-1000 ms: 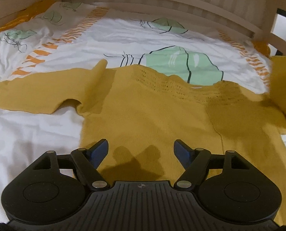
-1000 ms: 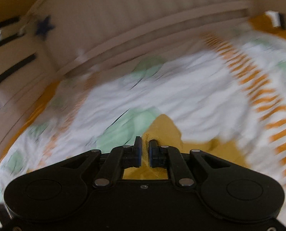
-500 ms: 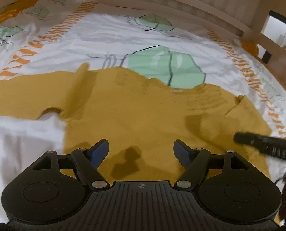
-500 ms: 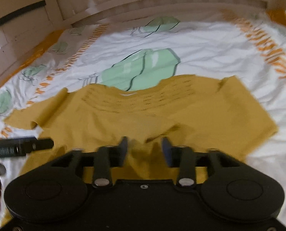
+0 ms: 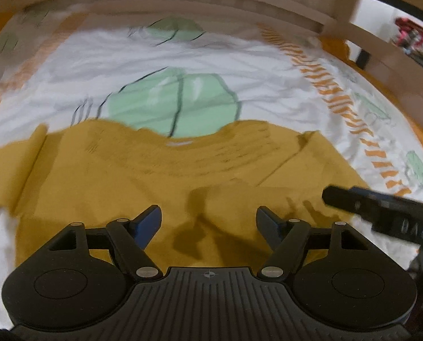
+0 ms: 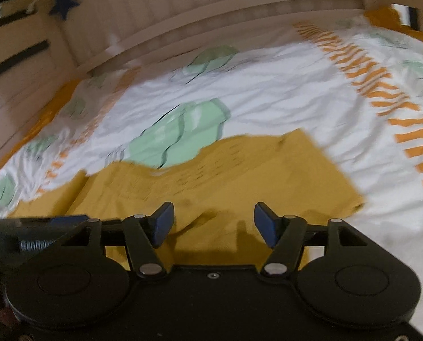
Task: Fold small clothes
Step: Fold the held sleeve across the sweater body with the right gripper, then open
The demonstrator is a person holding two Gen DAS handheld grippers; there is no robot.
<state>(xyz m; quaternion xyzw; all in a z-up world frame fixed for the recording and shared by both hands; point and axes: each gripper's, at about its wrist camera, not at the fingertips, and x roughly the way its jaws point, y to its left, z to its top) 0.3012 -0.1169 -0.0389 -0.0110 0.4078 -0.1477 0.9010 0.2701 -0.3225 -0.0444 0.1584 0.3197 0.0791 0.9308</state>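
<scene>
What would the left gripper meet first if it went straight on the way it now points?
Most likely the yellow top spread on the bedsheet. The left gripper points down at the cloth with its jaws open and nothing between them; depth is hard to judge.

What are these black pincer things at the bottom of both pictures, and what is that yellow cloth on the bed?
Each picture comes from a camera mounted on a hand-held claw; a person carries one in each hand. One view looks along the left claw, the other along the right claw. Below them a mustard-yellow knitted top lies on a white bedsheet printed with green shapes and orange stripes, inside a wooden bed frame. Neither claw holds anything: the left is open, the right's jaws are opening with no cloth pinched between them.
</scene>
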